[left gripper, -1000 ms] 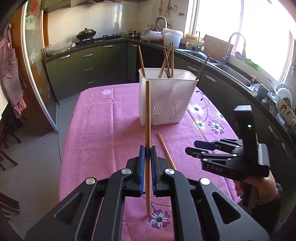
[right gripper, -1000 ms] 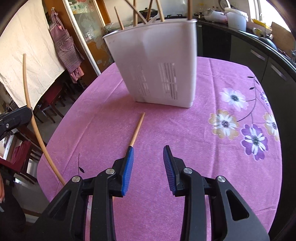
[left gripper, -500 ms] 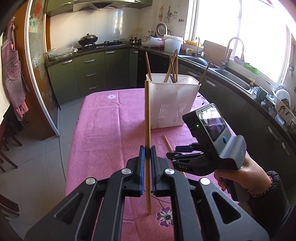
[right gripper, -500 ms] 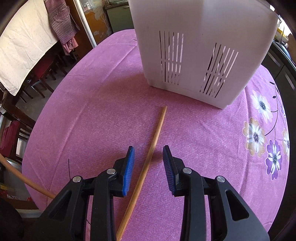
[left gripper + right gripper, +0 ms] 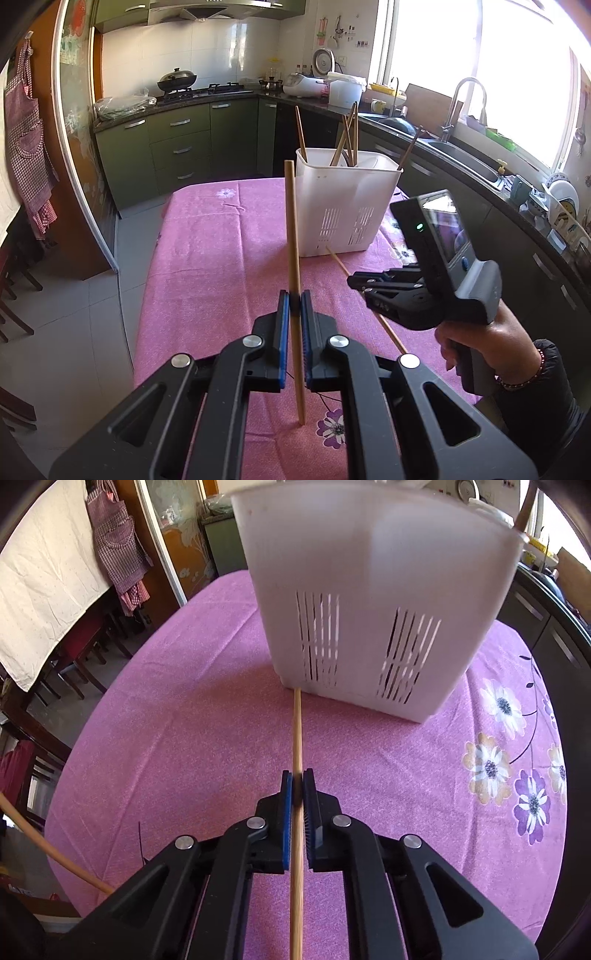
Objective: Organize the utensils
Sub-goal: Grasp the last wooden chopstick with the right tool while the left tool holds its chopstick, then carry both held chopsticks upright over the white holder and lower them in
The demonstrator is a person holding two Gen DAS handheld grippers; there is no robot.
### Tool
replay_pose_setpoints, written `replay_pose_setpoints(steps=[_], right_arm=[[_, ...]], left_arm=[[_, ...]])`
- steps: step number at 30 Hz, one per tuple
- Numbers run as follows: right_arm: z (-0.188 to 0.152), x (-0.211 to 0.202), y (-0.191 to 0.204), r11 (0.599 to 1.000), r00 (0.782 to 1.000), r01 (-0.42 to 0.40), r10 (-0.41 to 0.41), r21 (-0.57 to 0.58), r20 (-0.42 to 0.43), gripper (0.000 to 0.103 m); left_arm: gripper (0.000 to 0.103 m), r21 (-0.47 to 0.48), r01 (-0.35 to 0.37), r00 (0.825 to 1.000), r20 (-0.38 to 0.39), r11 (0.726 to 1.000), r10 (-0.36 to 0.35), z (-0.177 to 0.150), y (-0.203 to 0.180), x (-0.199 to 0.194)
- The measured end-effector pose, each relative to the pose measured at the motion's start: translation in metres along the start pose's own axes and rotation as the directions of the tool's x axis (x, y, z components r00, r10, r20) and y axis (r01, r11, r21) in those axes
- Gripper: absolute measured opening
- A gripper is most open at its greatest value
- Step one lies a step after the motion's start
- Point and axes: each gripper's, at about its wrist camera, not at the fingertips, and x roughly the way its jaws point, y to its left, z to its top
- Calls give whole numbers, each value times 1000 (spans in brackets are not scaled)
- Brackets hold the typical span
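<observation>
A second ago the right gripper [image 5: 297,775] hung with its jaws apart beside the chopstick on the table [image 5: 296,734]; they have just been closing and now clench that stick, which runs between the blue pads toward 12 o'clock, its far tip just at the foot of the white utensil basket [image 5: 373,602]. The left gripper [image 5: 294,295] is as it was, clamped on an upright chopstick [image 5: 291,229] whose lower end hangs above the pink floral tablecloth [image 5: 207,258]. In the left view the right gripper has come in closer, now at 3 o'clock with its screen facing the camera.

The basket's rim is cut off at the top of the right view and its wall is blurred, so its contents are hidden there. The grasped stick's near end runs out of the bottom edge. Whether it has left the cloth cannot be told. The person's right hand [image 5: 480,343] shows only partly, below a dark sleeve.

Several chopsticks in the basket [image 5: 345,138] lean at 12 o'clock in the left view. Green cabinets [image 5: 177,147], a wok [image 5: 176,79] on the stove and a sink tap [image 5: 458,103] ring the table.
</observation>
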Motion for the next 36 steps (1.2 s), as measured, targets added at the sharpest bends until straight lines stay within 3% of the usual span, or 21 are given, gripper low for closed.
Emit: replay_pose_setpoints(steps=[3,8,14,23,36], right_arm=[[4,-40,-3,1000,995,-14,13,5,98,7],[-8,-106,-6,1000,966,-21,18,7,258,7],[-43,-157,-10,1000,937,-3,2,4,348,7],[-94,-197,-15,999,916,-25,8,38,401,7],[-100,-201,-21,998,911,-47,22,52,411,7]], left_arm=[[6,1,0,1000,0,1000,0,0,0,0],[6,7,-3,1000,2,1000,3,0,1,-3],[6,18,-11,1000,7,1000,11,-3,0,-7],[6,28,-19,1000,17,999,18,-7,-3,-14],[6,51,-28,999,39,998,26,0,-9,-22]])
